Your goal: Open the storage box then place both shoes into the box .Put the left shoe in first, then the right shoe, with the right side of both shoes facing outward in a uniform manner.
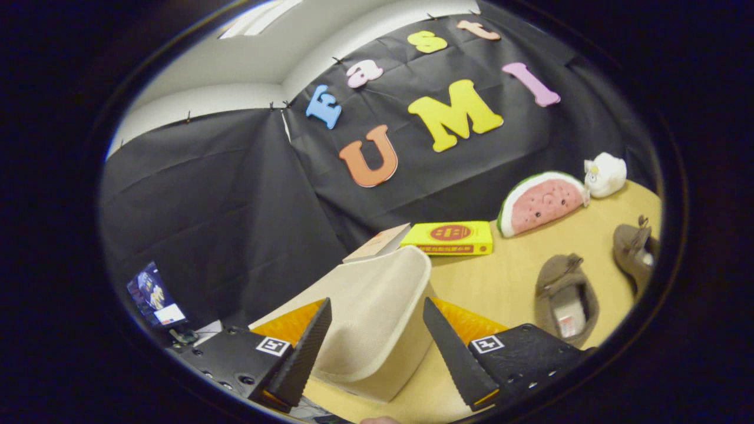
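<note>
gripper point(377, 335) spread, storage box point(377, 318) between — lengthwise ahead

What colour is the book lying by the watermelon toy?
Bright yellow book with a red emblem, clear in the gripper view.

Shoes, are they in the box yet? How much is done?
Not yet. Both shoes, one and the other, lie on the table. The open gripper has its fingers either side of the box's cream lid, which looks raised. Left: finish opening, then left shoe, then right.
</note>
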